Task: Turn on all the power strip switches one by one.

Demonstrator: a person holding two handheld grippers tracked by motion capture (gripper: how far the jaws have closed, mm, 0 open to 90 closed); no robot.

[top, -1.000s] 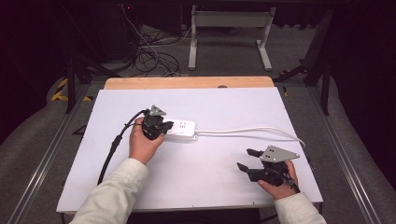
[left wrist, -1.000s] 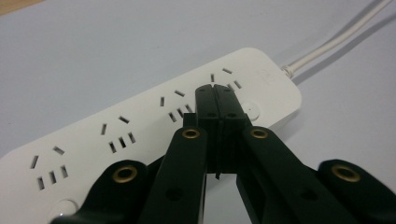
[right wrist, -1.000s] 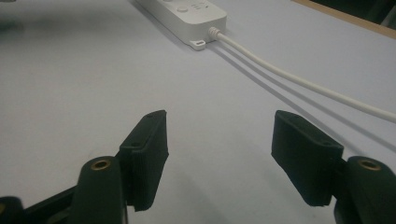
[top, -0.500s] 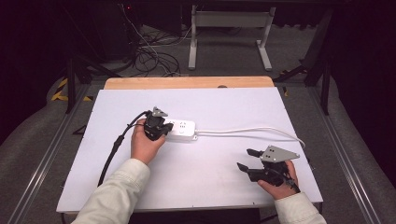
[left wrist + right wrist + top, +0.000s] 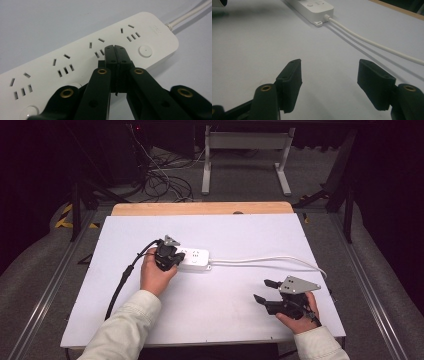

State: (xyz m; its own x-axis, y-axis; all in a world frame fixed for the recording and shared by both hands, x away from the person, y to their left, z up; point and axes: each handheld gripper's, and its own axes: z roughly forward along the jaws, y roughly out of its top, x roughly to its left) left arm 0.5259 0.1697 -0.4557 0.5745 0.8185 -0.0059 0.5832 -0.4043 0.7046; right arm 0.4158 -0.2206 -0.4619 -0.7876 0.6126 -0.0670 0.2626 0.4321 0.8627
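A white power strip [image 5: 196,259] with several sockets lies left of the table's middle. Its white cord [image 5: 270,260] runs to the right. My left gripper [image 5: 172,256] is over the strip's left part. In the left gripper view its jaws are pressed together, and the gripper [image 5: 115,48] has nothing between its tips as they hang just above the strip [image 5: 75,50], between a socket and a round button [image 5: 145,50]. My right gripper [image 5: 260,290] rests open near the front right. In the right gripper view the gripper [image 5: 329,72] has only bare table between its pads, with the strip's end [image 5: 314,6] farther off.
The white board [image 5: 225,230] covers the table, with a wooden edge [image 5: 200,208] at the back. The left gripper's black cable [image 5: 122,280] trails toward the front left. The white cord [image 5: 372,42] crosses ahead of my right gripper. Cables and a stand lie on the floor behind.
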